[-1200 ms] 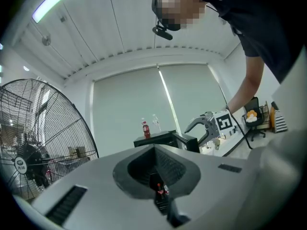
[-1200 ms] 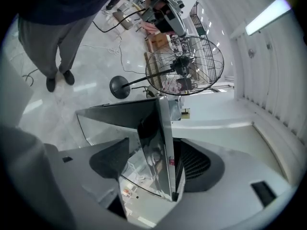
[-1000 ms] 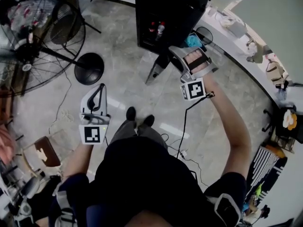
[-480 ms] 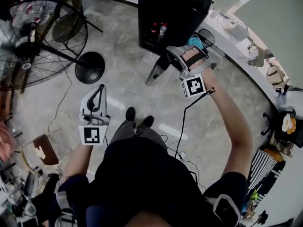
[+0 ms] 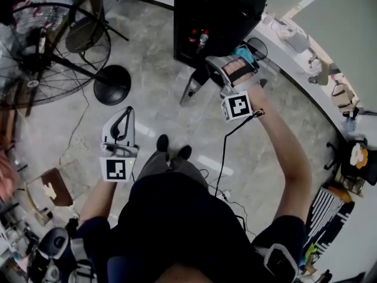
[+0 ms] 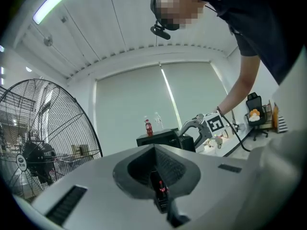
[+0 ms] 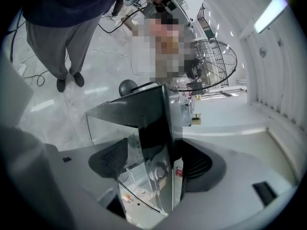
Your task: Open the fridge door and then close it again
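One hidden part: in the head view, the right claw's [image 5: 212, 71] tips are disappearing under its own body.
Fridge [image 5: 218, 10]: is standing black on the floor [image 5: 153, 87], its far side being cut off by the frame edge.
Fridge door [image 7: 146, 166]: is standing open, its glass edge sitting between the right pads.
Right claw: is grasping that door edge, tilting downward, arm reaching forward.
Left claw [image 5: 122, 119]: is hanging clenched on nothing, pointing level, well apart from the fridge.

Grey marbled floor [image 5: 165, 108], black fridge [image 5: 218, 10] standing at its far side with door [image 5: 192, 90] swung open, round black fan base [image 5: 112, 85] to the left, two dark shoes [image 5: 162, 141] near the middle, thin cables [image 5: 235, 204] trailing beside them.
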Motion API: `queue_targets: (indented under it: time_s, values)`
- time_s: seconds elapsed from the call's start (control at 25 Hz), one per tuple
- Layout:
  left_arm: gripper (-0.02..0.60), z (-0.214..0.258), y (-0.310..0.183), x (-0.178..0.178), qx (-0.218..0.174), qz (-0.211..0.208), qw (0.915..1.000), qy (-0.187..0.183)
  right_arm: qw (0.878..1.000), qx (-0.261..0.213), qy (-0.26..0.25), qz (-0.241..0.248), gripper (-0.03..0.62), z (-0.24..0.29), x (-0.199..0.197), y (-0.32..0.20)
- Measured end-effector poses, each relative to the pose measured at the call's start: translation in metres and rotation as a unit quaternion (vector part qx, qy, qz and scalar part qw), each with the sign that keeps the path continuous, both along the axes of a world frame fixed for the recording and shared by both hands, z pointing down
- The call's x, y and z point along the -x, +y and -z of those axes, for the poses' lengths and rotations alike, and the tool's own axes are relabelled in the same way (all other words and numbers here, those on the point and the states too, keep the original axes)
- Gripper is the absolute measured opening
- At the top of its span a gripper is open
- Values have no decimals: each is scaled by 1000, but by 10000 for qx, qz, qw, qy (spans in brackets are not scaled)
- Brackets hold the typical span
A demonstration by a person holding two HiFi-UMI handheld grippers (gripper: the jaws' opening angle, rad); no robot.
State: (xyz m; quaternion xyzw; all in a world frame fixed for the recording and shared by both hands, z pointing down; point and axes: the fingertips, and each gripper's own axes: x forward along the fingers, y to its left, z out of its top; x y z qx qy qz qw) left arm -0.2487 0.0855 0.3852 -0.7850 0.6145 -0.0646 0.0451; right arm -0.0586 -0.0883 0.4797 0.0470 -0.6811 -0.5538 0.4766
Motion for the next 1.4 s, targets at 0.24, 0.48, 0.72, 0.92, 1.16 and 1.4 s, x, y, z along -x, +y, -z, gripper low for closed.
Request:
queue_targets:
  time_s: [0.24, 0.48, 0.72, 0.92, 1.16, 1.4]
  values:
    - [23, 1, -7, 7, -66, -104, 9999, 25, 9997, -31, -136, -215, 367, 0, 24, -16]
    - [23, 2, -13, 19, -99, -282, 9995, 52, 9985, 13, -194, -521, 364, 0, 52, -37]
    - [23, 5, -28, 38, -116, -530, 9984, 148, 9955, 30, -250, -910, 364, 1, 80, -61]
    - [23, 3, -46, 50, -105, -757, 9965, 342, 9920, -5, -274, -1235, 362, 1, 102, -82]
    - [23, -2, -71, 45, -64, -958, 9947, 364, 9881, 38, -347, -1497, 362, -1, 116, -111]
    - [23, 1, -96, 35, -135, -1020, 9943, 266, 9845, 103, -492, -1680, 362, 1, 133, -142]
